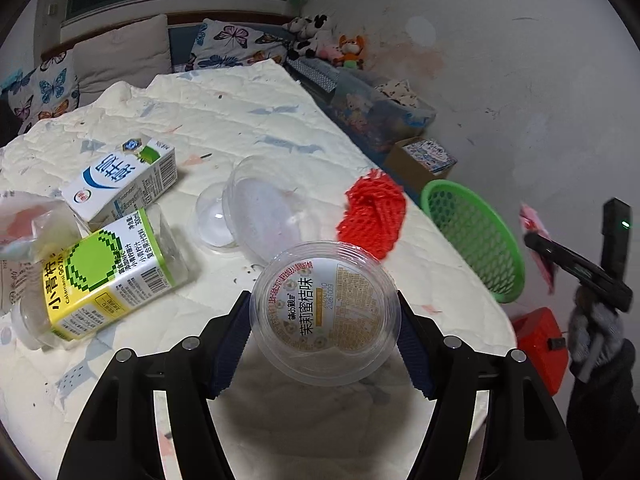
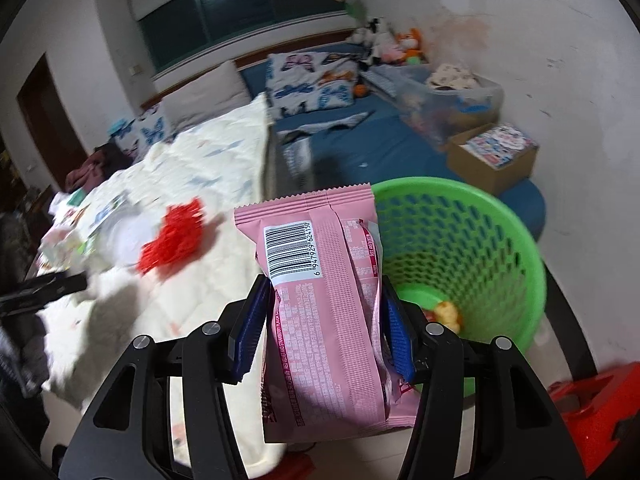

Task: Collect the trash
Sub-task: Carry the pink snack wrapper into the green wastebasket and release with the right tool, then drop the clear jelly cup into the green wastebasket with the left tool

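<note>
Green basket [image 2: 460, 248] holds yellow scrap; right tongs [image 2: 324, 320] clamp pink wrapper [image 2: 328, 300], left tongs [image 1: 324, 320] clear cup [image 1: 326, 312].

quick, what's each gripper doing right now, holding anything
Left gripper: shut on the clear round plastic cup with printed lid.
Right gripper: shut on the pink snack wrapper with barcode.

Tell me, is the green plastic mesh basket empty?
No. The green plastic mesh basket already holds a yellowish item at its bottom.

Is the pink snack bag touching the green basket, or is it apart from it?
Cannot tell. In the right wrist view the pink snack bag, held between the right gripper's jaws, overlaps the green basket's rim, but no gap or contact shows plainly.
</note>
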`<act>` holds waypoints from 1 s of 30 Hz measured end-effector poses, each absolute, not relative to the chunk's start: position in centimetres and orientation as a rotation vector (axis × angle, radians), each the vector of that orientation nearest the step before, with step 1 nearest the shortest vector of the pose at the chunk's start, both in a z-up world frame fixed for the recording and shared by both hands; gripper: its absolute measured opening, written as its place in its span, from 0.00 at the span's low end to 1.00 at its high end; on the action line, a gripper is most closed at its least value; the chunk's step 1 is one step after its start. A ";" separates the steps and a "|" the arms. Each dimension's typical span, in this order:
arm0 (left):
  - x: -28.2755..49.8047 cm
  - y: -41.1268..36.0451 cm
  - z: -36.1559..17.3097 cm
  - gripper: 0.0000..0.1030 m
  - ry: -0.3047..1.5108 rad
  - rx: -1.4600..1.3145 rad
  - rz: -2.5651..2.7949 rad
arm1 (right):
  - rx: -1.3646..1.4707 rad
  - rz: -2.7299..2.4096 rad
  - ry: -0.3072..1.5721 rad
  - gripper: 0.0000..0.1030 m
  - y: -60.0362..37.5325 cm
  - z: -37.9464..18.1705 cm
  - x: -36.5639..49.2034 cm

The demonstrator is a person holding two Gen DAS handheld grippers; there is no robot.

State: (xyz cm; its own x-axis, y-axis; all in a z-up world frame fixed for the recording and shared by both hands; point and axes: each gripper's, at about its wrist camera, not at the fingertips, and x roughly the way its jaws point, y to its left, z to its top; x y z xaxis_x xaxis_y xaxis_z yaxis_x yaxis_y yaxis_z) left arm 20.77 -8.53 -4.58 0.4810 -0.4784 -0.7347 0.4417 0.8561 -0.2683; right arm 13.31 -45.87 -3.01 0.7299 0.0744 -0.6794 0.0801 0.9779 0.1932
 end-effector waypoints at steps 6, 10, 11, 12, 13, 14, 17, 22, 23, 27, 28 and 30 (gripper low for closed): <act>20.1 -10.6 -2.6 0.64 0.884 -0.050 -0.631 | 0.213 -0.084 0.764 0.55 -48.6 -4.0 14.7; 20.1 -13.4 -1.7 0.64 0.873 -0.030 -0.686 | 0.229 -0.120 0.768 0.65 -50.0 -4.8 15.1; 20.0 -14.1 -1.6 0.64 0.871 -0.024 -0.695 | 0.227 -0.135 0.764 0.66 -50.4 -4.9 15.2; 20.2 -15.0 -1.5 0.64 0.871 -0.017 -0.708 | 0.222 -0.154 0.760 0.68 -50.7 -5.1 15.2; 20.4 -15.6 -1.4 0.64 0.871 -0.013 -0.715 | 0.221 -0.160 0.760 0.68 -51.0 -5.2 15.2; 20.6 -16.7 -1.3 0.64 0.874 -0.004 -0.729 | 0.225 -0.164 0.758 0.68 -51.3 -5.3 15.2; 21.2 -19.4 -1.2 0.64 0.884 0.013 -0.760 | 0.249 -0.176 0.748 0.69 -52.2 -5.6 14.6; 22.5 -24.2 -1.4 0.64 0.899 0.055 -0.808 | 0.267 -0.186 0.721 0.69 -52.7 -5.3 12.4; 22.7 -25.1 -1.5 0.64 0.902 0.065 -0.816 | 0.274 -0.185 0.718 0.69 -52.8 -5.1 12.0; 23.3 -29.1 -2.2 0.64 0.923 0.107 -0.850 | 0.292 -0.193 0.703 0.73 -53.4 -4.6 10.0; 23.4 -29.7 -2.4 0.64 0.926 0.117 -0.850 | 0.293 -0.199 0.697 0.74 -53.5 -4.5 9.4; 23.6 -31.6 -2.9 0.64 0.939 0.136 -0.863 | 0.299 -0.201 0.690 0.74 -53.7 -4.3 8.2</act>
State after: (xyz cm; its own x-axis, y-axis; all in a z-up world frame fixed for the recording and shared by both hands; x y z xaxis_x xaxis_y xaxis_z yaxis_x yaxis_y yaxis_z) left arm 23.64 -31.64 -2.89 0.2921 -0.5897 -0.7529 0.7009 0.6676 -0.2510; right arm 8.23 -53.65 -4.34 0.7545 -0.0832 -0.6511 0.2791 0.9384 0.2035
